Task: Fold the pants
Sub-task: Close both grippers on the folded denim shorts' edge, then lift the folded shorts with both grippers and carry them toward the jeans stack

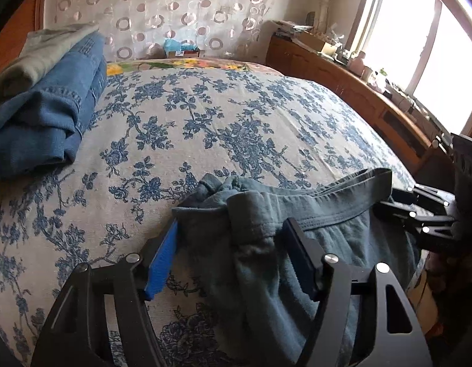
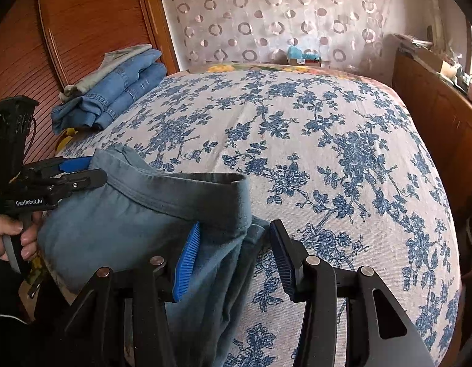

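Teal pants (image 1: 266,244) between both parted tongs.

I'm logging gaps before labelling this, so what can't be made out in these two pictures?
- Legs of the teal pants: cut off by the bottom edge in both views.
- Right gripper tips in the left wrist view: behind the waistband.
- Items on the sideboard: too small, washed out by the window.

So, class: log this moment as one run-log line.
task: fold pants | left tongs: open, straddling waistband corner | right tongs: open at other corner | teal pants: waistband at bed edge, unfolded | folded jeans: far corner
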